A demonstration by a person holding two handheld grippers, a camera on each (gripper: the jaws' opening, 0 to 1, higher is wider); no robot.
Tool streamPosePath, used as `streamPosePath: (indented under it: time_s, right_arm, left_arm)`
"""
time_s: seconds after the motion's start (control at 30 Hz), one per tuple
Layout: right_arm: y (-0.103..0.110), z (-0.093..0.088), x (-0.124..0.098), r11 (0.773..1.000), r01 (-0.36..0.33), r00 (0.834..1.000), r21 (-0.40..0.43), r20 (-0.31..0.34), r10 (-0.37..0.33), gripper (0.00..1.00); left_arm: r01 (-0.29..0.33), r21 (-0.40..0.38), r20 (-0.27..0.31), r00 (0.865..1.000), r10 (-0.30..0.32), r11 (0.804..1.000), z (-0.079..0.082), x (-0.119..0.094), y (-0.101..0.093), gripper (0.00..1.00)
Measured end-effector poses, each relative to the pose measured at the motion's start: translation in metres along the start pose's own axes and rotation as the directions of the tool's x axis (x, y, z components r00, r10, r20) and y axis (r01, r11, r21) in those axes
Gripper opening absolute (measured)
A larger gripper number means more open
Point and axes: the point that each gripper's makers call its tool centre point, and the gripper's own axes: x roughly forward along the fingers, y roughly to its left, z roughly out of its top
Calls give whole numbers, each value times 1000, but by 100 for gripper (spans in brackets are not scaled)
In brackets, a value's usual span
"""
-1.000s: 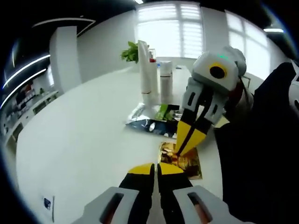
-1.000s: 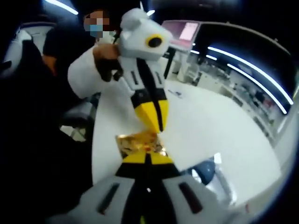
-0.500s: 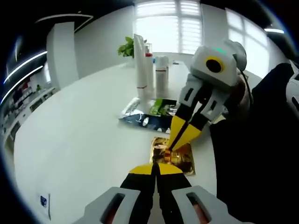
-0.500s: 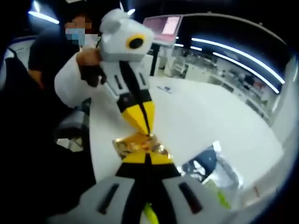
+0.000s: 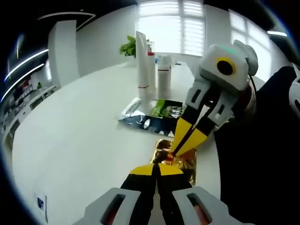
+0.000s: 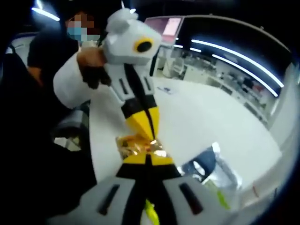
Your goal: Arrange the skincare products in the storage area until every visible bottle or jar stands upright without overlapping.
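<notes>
A crumpled gold foil sachet (image 5: 185, 163) lies near the white table's front edge. In the left gripper view my left gripper (image 5: 157, 167) is shut on its near edge. My right gripper (image 5: 174, 151) comes in from the right, also shut, pinching the sachet's middle. In the right gripper view the gold sachet (image 6: 131, 144) sits between my right gripper (image 6: 147, 157) and the left gripper (image 6: 152, 137), tip to tip. A tall white tube (image 5: 142, 58), a red-capped bottle (image 5: 152, 70) and a white bottle (image 5: 164, 77) stand upright farther back.
Dark foil sachets (image 5: 146, 118) and a green one (image 5: 164, 108) lie flat between the bottles and the gold sachet. A dark sachet (image 6: 204, 168) lies right of my jaws. A plant (image 5: 129, 48) stands behind the tube. A gloved hand (image 6: 91, 70) holds the left gripper.
The gold sachet's near edge has curled up between the two grippers. Both grippers stay shut on it, and the views have shifted slightly.
</notes>
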Motion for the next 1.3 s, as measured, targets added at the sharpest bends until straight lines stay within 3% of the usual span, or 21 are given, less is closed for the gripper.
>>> streamPosePath:
  time_s: [0.13,0.2,0.27,0.37,0.47,0.6,0.87,0.97,1.1,1.17,1.23,1.3]
  right_arm:
    - [-1,1,2,998,13,999,-59,-38,-15,0]
    - [1,5,2,993,-10,999,-114,-36,6,0]
    - [-4,17,-1,995,34,999,-94,28,-31,0]
    - [-14,17,-7,985,76,997,-157,0,-77,0]
    - [-13,10,-6,990,68,997,-126,-33,-72,0]
    - [-14,-3,-2,988,69,993,-135,-84,-81,0]
    - [-15,-4,0,989,66,994,-133,-82,-77,0]
    - [-16,-3,0,987,63,994,-146,-75,-74,0]
    - [-18,21,-6,992,74,996,-100,47,-70,0]
    - [-25,32,-8,987,108,992,-121,86,-98,0]
    - [-29,37,-8,983,130,989,-128,90,-119,0]
    - [-35,41,-6,984,141,987,-111,97,-131,0]
  left_arm:
    - [56,-2,6,998,-56,998,0,-1,-7,0]
    - [41,26,15,999,-41,999,3,-4,-7,1]
    - [27,2,35,999,-27,1000,8,-9,-4,1]
    - [27,12,35,999,-28,1000,6,-12,-6,1]
    - [21,13,1,1000,-21,1000,-2,-13,-5,1]
    - [48,-10,2,999,-48,999,-6,-18,-10,1]
    - [123,5,-46,991,-123,992,-17,-16,-30,1]
    - [134,12,-34,990,-133,991,-14,-16,-30,1]
    - [102,6,1,995,-102,995,-9,-21,-21,1]
    - [76,-3,56,996,-76,997,-1,-27,-15,2]
    - [36,-36,109,994,-32,999,6,-32,-4,2]
    - [-12,-73,125,992,22,997,9,-35,12,2]
